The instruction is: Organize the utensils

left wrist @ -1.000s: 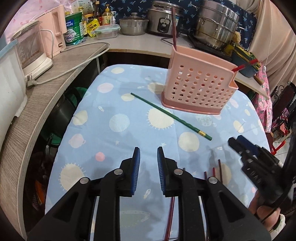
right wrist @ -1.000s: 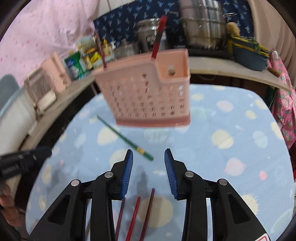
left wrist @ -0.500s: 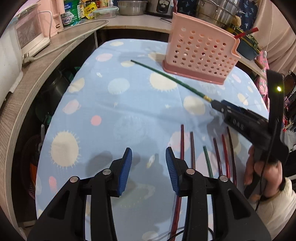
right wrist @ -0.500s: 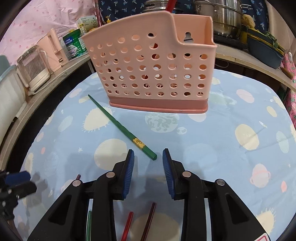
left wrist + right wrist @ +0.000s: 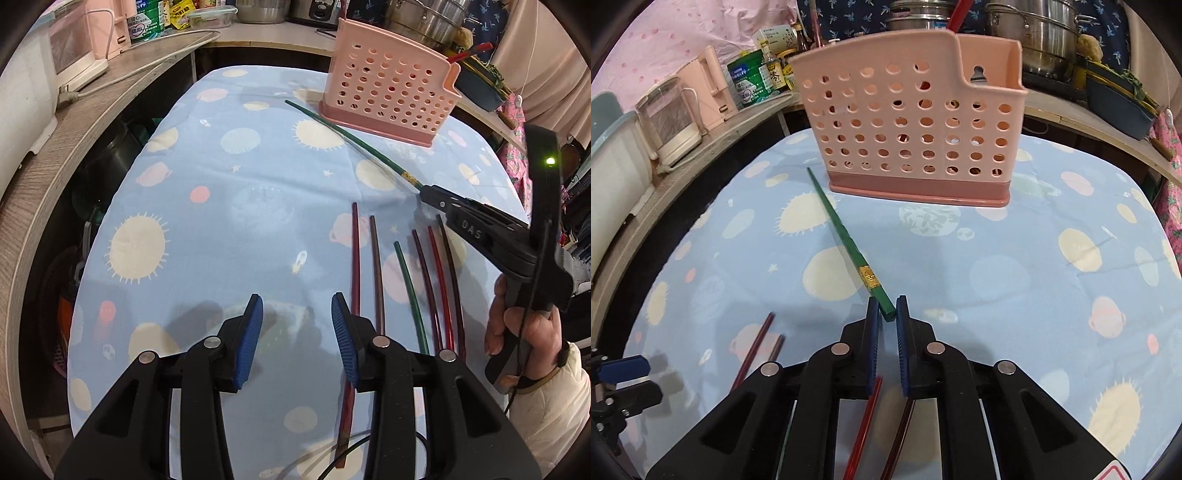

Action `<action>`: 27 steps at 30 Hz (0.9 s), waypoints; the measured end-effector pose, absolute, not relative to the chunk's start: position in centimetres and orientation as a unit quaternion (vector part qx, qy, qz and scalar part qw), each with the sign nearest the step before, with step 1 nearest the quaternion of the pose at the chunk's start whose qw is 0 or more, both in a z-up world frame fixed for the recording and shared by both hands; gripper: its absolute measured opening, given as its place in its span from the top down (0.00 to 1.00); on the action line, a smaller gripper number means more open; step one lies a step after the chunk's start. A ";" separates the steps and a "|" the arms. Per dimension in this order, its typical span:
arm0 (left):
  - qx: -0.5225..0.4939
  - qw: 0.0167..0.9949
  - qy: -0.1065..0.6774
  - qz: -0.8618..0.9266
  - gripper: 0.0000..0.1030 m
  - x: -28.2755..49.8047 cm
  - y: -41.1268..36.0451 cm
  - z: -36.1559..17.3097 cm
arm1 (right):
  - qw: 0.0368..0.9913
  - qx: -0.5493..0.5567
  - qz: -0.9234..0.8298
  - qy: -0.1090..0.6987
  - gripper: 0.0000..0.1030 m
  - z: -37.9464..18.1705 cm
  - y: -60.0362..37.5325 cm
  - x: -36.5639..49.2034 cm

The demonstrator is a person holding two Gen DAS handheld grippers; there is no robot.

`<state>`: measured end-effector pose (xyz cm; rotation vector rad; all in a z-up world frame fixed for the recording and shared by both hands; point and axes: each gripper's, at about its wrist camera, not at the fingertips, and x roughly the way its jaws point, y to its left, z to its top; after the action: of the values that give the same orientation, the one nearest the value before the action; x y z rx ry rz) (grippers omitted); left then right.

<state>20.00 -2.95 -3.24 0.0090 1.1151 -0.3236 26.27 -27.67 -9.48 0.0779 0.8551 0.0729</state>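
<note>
While the left gripper (image 5: 297,325) is held apart over the cloth, the green chopstick (image 5: 849,243) end is bracketed by the right gripper (image 5: 885,314), marked "DAS"; whether it is clamped cannot be told.

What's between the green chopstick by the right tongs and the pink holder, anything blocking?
Nothing visible. The green chopstick lies on bare cloth, its near end between the right tongs, and open tablecloth runs to the pink holder.
</note>
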 end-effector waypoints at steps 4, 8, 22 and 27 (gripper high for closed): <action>0.007 0.834 0.528 -0.159 0.64 18.0 -2.6 -3.2 | 0.916 0.055 0.039 0.394 0.92 -7.4 -27.4 23.1; 0.004 0.832 0.530 -0.163 0.64 15.7 -1.9 -3.3 | 0.926 0.068 0.044 0.369 0.93 -5.0 -26.9 18.8; 0.017 0.830 0.526 -0.186 0.53 7.8 -1.3 -4.6 | 0.936 0.113 0.012 0.334 0.93 -2.2 -27.5 6.5; 0.042 0.832 0.524 -0.178 0.54 7.2 -2.4 -6.3 | 0.936 0.126 0.002 0.329 0.93 -2.2 -28.3 3.9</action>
<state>7.19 -2.36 -6.28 0.0893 1.1108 -0.3765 3.88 -28.26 -2.17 0.2569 0.6725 0.0042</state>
